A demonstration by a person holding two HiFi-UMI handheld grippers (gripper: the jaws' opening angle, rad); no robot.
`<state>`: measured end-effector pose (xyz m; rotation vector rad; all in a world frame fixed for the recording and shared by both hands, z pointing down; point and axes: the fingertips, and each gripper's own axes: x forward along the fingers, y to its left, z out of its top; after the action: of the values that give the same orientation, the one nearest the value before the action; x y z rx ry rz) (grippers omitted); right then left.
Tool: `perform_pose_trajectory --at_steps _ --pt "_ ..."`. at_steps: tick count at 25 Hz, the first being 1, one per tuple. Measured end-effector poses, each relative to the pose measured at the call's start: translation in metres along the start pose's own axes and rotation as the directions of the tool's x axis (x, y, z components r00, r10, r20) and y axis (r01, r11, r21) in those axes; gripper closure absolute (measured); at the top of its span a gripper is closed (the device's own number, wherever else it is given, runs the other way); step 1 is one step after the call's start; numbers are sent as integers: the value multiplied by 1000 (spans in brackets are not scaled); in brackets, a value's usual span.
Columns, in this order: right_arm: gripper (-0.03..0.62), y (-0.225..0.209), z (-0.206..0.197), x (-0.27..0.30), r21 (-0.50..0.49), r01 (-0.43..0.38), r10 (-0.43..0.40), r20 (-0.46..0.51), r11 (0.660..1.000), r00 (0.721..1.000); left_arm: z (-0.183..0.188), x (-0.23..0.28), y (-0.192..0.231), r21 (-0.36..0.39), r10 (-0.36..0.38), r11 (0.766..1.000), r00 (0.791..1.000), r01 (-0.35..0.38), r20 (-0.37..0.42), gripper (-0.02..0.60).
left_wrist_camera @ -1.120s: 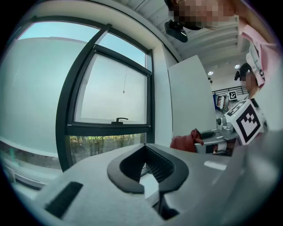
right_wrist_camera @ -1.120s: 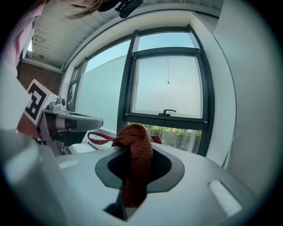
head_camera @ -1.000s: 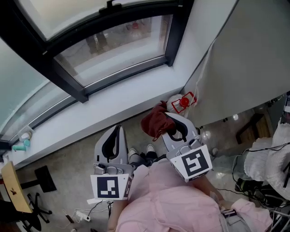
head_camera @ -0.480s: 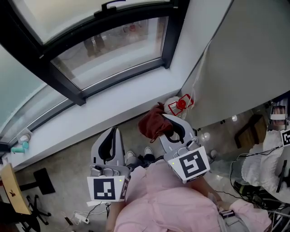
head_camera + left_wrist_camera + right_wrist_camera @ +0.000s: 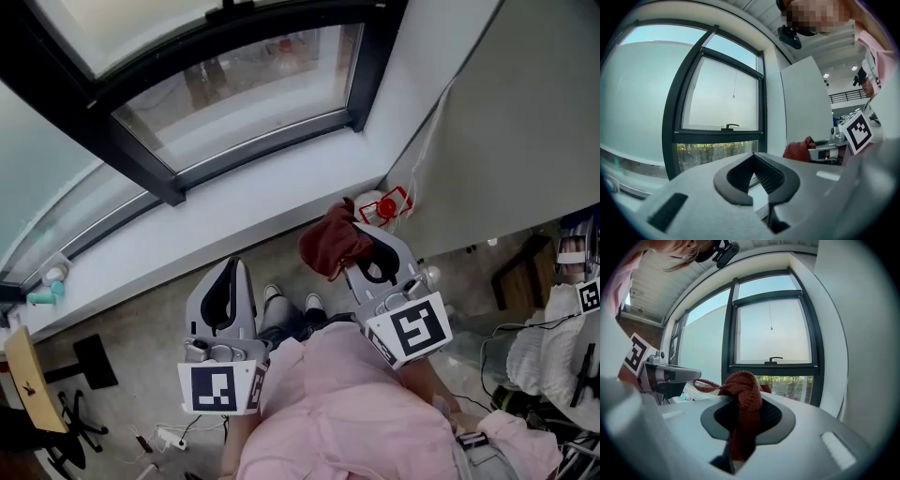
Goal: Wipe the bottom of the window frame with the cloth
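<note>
My right tongs (image 5: 364, 246), clamped shut on the bunched dark red cloth (image 5: 335, 244), have edged up toward the white sill (image 5: 234, 211) over the last second. The cloth is near it but not touching, so wiping has not begun. The head view shows that gap below the window frame (image 5: 253, 145). Only the right gripper view shows the cloth pinched between the jaws. My left tongs (image 5: 232, 274) are closed and empty.

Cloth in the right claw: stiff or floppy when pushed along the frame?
Likely floppy: the cloth bunches in a soft knot above the right claw, a loop trailing sideways. Probably light, as the pinch alone carries it. Its coarse knit looks grippy rather than slippery.
</note>
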<state>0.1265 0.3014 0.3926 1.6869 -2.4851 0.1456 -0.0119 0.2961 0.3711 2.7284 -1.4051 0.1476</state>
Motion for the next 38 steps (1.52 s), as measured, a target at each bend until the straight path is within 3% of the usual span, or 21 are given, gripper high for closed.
perform_pose_trajectory --at_steps 9,19,26,29,33,38 --pt "526 -13 5 48 0 120 -120 -42 993 992 0 29 63 -30 -40 999 999 40 -4 586" --pt "526 8 26 114 -11 197 -197 -43 980 979 18 59 148 15 -83 996 997 83 6 586" --pt "525 46 30 147 6 88 -87 -47 996 995 11 52 186 -2 -43 999 999 42 -15 586" --pt "525 15 38 128 31 178 -177 -36 984 984 10 52 193 -1 -51 999 999 51 -19 586" --pt "525 -20 46 101 14 327 -326 -45 945 944 9 54 199 0 -65 998 998 65 -13 586" --pt "525 -16 53 98 0 350 -350 -42 937 936 13 56 199 -8 -90 996 996 90 1 586"
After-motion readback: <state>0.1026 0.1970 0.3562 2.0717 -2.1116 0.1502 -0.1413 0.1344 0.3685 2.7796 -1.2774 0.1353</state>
